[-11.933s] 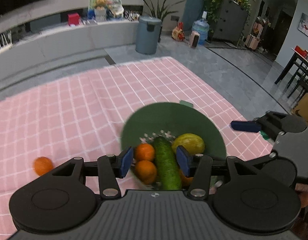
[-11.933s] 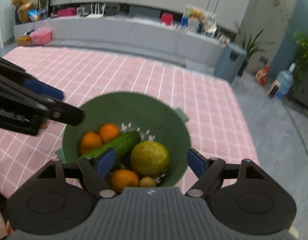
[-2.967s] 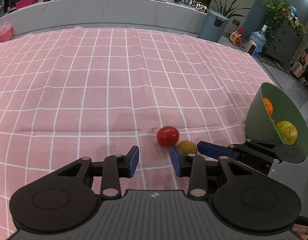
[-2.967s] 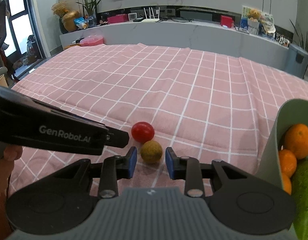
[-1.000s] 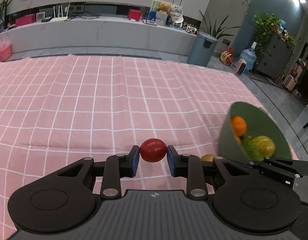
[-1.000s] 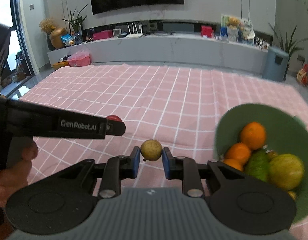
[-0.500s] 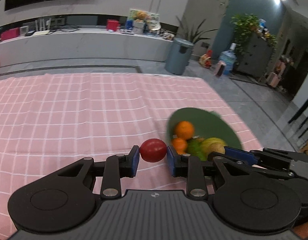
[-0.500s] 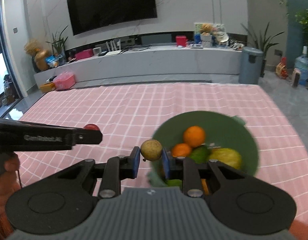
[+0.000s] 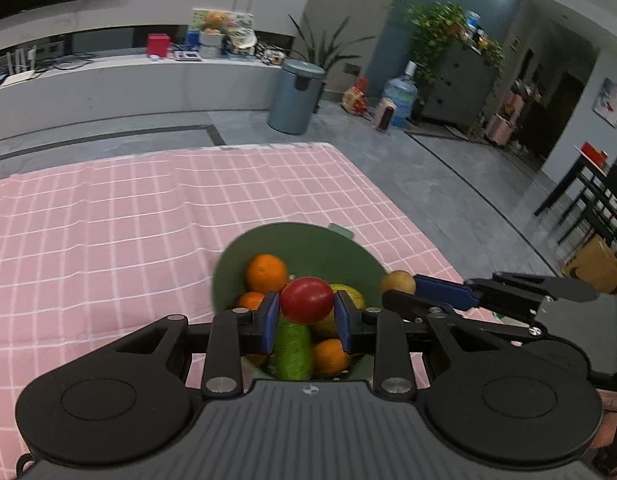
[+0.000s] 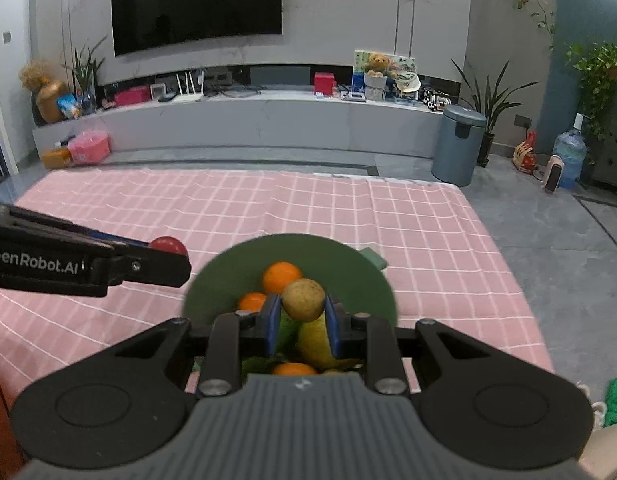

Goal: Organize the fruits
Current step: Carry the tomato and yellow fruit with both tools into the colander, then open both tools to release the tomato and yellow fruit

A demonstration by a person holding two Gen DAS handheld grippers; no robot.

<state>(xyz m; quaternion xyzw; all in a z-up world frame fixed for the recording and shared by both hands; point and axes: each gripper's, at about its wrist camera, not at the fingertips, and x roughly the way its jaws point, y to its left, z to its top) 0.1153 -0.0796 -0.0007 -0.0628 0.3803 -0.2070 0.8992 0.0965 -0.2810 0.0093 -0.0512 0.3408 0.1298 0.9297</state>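
My left gripper (image 9: 306,309) is shut on a red tomato (image 9: 306,299) and holds it above the green bowl (image 9: 304,238). The bowl sits on the pink checked cloth (image 9: 108,232) and contains oranges (image 9: 266,273), a green cucumber (image 9: 293,350) and a yellow-green fruit. My right gripper (image 10: 301,315) is shut on a small brownish-yellow round fruit (image 10: 303,299), also over the green bowl (image 10: 328,256). In the left wrist view the right gripper (image 9: 404,286) reaches in from the right with that fruit (image 9: 397,281) at the bowl's rim. In the right wrist view the left gripper (image 10: 170,254) comes in from the left with the tomato (image 10: 166,245).
The cloth's right edge (image 10: 504,264) lies just past the bowl, with grey floor beyond. A grey bin (image 10: 458,144), a water bottle (image 10: 570,158) and a long low counter (image 10: 236,120) stand at the back. Chairs (image 9: 588,208) are at the far right.
Both grippers have carried their fruits to the right and upward, from over the bare cloth to above the bowl. Each grip has stayed shut on its fruit.
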